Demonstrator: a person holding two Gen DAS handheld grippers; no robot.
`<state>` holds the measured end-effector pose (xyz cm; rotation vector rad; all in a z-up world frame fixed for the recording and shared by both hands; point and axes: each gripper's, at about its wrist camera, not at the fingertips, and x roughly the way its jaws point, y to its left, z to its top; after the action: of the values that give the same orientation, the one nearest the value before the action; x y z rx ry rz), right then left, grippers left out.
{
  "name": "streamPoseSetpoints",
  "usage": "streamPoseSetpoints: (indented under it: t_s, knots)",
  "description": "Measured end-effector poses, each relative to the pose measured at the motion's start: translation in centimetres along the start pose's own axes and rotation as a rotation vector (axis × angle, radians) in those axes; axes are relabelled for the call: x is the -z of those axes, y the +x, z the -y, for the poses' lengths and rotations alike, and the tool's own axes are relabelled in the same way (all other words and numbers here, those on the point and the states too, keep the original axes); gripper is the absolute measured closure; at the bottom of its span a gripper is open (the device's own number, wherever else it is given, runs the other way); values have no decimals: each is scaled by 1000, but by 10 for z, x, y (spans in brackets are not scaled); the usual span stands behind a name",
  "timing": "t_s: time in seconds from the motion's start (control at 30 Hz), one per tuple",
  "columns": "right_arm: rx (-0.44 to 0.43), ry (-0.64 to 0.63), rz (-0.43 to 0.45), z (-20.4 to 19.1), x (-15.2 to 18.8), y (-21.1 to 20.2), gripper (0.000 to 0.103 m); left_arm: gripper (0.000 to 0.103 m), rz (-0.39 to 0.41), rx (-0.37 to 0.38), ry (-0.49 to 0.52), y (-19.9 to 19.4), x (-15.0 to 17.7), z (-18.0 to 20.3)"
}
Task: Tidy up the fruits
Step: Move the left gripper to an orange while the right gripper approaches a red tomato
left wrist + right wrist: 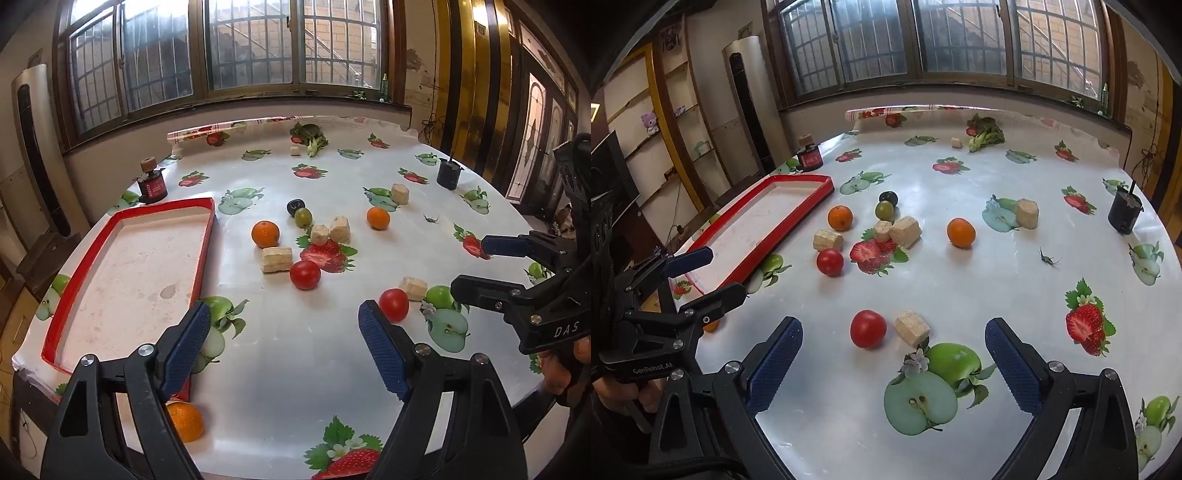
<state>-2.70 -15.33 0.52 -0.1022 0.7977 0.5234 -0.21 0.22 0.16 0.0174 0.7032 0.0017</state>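
Gleaming round tomato (868,328) beside rough, blocky beige chunk (911,328).

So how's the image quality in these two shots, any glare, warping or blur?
Left wrist view: sharp, strong fisheye bending of the window frame; soft window glare on the glossy tablecloth. Right wrist view: same curved distortion, dark vignette at the corners, a bright sheen on the tablecloth; fruit stays crisp, with soft shadows.

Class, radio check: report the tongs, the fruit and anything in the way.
Left tongs and right tongs open, empty. Red tray holds no fruit; nearest tomato loose on table. Cork blocks scattered among fruit.
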Motion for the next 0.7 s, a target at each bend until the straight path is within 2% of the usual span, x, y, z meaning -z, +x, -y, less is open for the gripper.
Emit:
streamPoseSetpoints:
  t_s: [0.1, 0.17, 0.2, 0.27, 0.33, 0.5, 0.7]
  knots:
    - [3, -17, 5, -2, 0, -3, 3, 21, 9, -7, -3, 1, 11, 4]
    - [-2, -28, 3, 0, 3, -13, 3, 21, 32, -20, 9, -1, 6, 2]
    - [-7, -17, -11, 1, -1, -6, 3, 21, 37, -23, 12, -6, 6, 5]
    - [-6, -14, -18, -4, 2, -2, 3, 21, 18, -8, 1, -2, 4, 6]
    - [6, -36, 2, -5, 3, -2, 3, 21, 37, -14, 12, -8, 3, 2]
    - [10, -27, 10, -2, 4, -7, 3, 21, 13, -2, 6, -9, 2, 2]
    - [15, -36, 18, -3, 5, -6, 3, 21, 49, -16, -2, -15, 0, 1]
